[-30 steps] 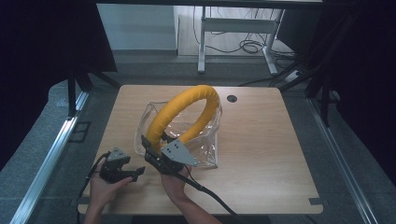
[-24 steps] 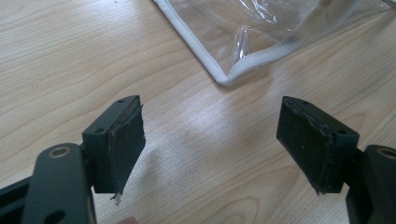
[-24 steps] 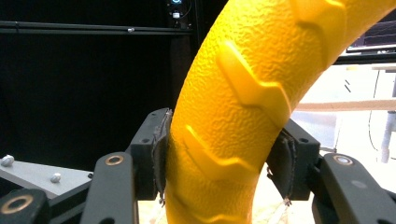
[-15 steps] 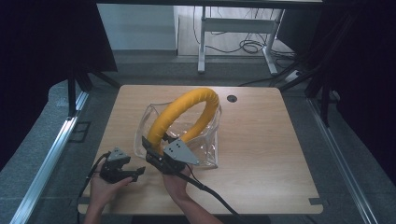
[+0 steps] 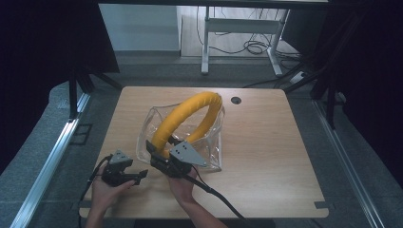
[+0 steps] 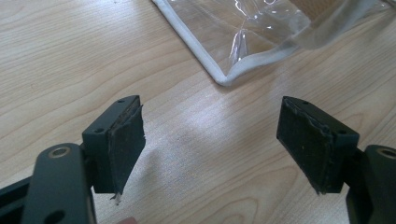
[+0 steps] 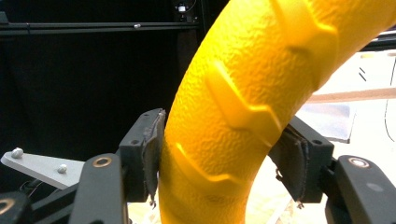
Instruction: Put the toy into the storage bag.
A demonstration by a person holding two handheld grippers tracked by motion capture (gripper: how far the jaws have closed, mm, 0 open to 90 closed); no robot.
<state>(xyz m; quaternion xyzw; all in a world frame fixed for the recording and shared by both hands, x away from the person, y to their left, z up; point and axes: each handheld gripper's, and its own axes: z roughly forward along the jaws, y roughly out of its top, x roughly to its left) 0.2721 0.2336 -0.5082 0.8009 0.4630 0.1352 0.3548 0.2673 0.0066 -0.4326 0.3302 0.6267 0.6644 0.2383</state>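
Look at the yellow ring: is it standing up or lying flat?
Standing up. The yellow ring arches above the clear plastic bag on the table, its lower end between the right tongs.

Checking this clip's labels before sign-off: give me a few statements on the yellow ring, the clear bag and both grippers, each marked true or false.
1. The yellow ring stands between the right gripper jaws. True.
2. The left gripper holds the clear bag. False: its jaws are open over bare table.
3. The ring lies flat on the table. False: it arches upright from the bag.
4. The bag's white-edged corner lies ahead of the left gripper. True.
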